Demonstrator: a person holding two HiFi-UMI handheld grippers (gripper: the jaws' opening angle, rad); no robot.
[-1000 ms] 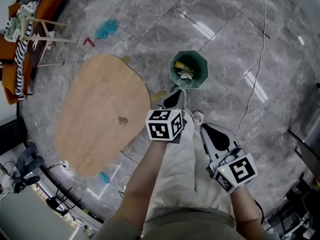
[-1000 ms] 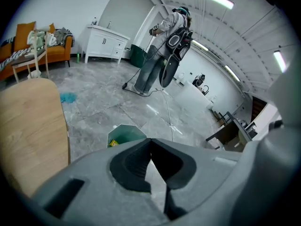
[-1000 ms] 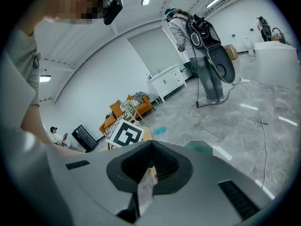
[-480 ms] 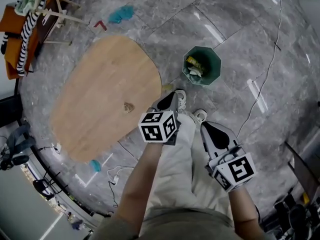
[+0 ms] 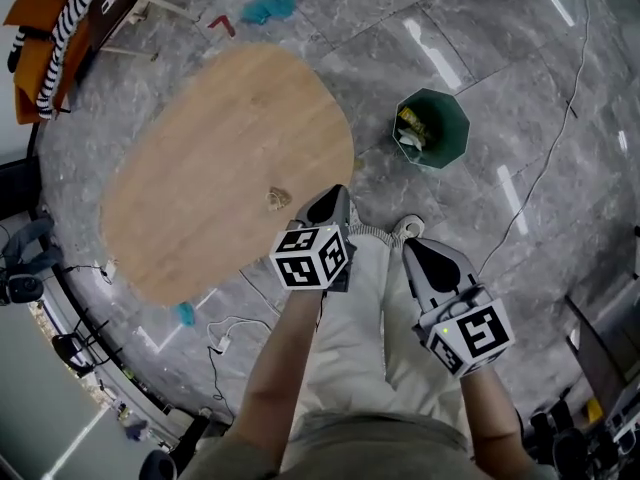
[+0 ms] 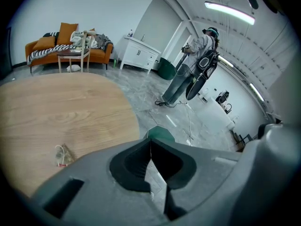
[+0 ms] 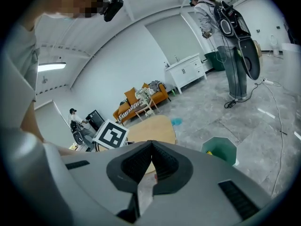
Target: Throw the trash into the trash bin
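Observation:
A small crumpled piece of trash lies on the oval wooden table near its edge closest to me; it also shows low and left as the trash in the left gripper view. The green trash bin stands on the floor right of the table, with some trash inside. My left gripper is shut and empty, its tip just right of the trash at the table's edge. My right gripper hangs over my legs, shut with nothing in it. The bin appears beyond its jaws.
An orange sofa and a small stool stand beyond the table. A blue cloth lies on the floor past the table. A cable runs across the floor right of the bin. A person stands further off.
Both grippers have swung left, from in front of the bin to the table's edge. The bin now lies further right and the trash piece sits close to the left gripper.

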